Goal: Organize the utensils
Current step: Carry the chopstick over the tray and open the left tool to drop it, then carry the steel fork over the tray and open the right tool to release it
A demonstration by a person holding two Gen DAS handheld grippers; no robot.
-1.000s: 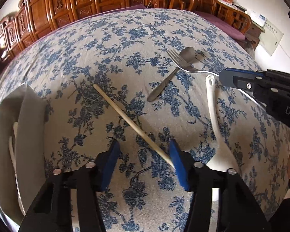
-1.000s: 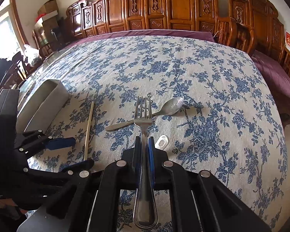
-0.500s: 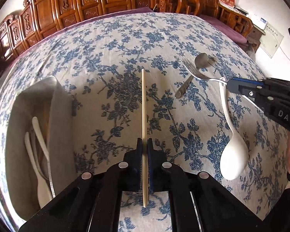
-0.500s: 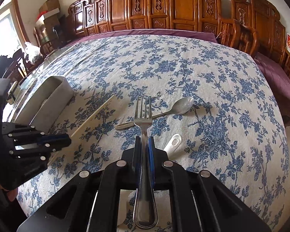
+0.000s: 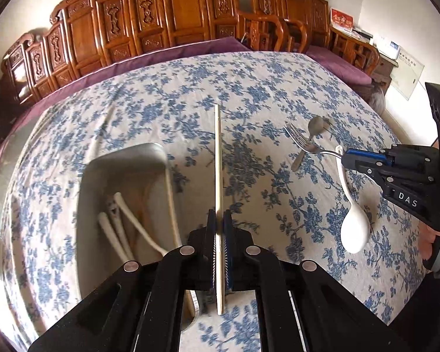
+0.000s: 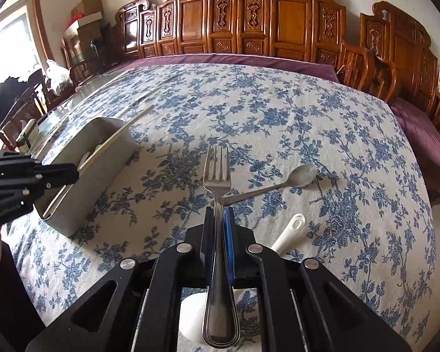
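Note:
My left gripper (image 5: 219, 223) is shut on a pale chopstick (image 5: 218, 152) and holds it in the air beside the grey utensil box (image 5: 86, 193), which holds white spoons and another chopstick. My right gripper (image 6: 218, 220) is shut on a steel fork (image 6: 217, 173), raised above the table; it also shows in the left wrist view (image 5: 363, 158) at the right. A steel spoon (image 6: 293, 177) and a white ceramic spoon (image 5: 353, 223) lie on the floral tablecloth. The box (image 6: 82, 182) and the left gripper (image 6: 70, 173) with its chopstick (image 6: 132, 124) show at the left of the right wrist view.
The table carries a blue floral cloth (image 6: 278, 111) over a purple one. Carved wooden chairs (image 6: 278, 20) line the far side. A glass-topped surface (image 6: 73, 99) and clutter stand at the far left.
My left gripper closed on the chopstick, lifted it and carried it left toward the box. My right gripper kept its hold on the fork and rose a little.

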